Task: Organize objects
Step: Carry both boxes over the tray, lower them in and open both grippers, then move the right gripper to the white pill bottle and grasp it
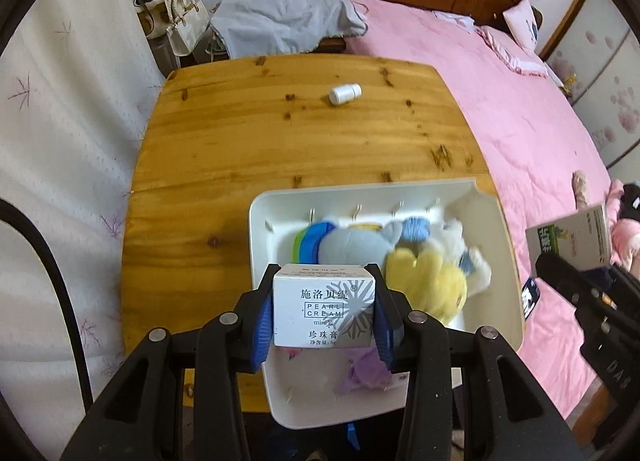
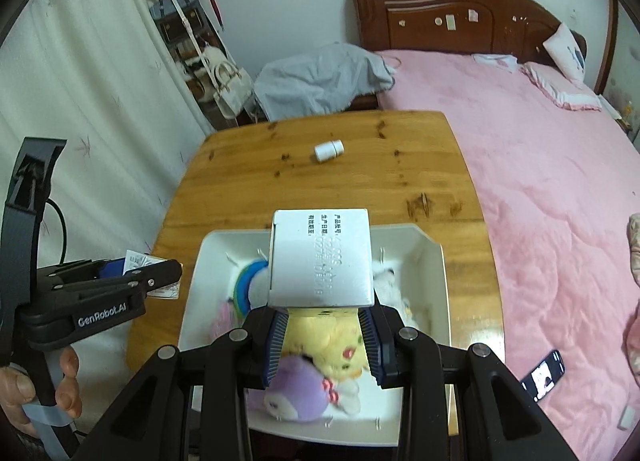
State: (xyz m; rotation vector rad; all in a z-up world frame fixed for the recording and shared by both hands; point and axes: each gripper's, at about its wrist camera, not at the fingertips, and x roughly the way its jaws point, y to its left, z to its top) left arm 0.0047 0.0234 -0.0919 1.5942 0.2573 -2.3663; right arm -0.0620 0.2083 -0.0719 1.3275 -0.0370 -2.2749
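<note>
Fingers on both grippers are clamping small boxes: the left gripper (image 1: 324, 311) is squeezing a white cream box (image 1: 324, 307) by its sides, the right gripper (image 2: 323, 335) is pinching a grey box (image 2: 320, 259) only at its lower edge, both hanging over the white tray (image 2: 434, 289) of soft toys (image 2: 332, 341) on the bench (image 1: 280, 141). That shallow hold is looking risky; the grey box could be tipping out. A white bottle (image 1: 345, 93) is lying loose, free to roll.

A home bedroom: pink-quilted bed (image 2: 540, 181), carved wooden headboard (image 2: 460, 17), hanging handbags (image 1: 182, 21).
</note>
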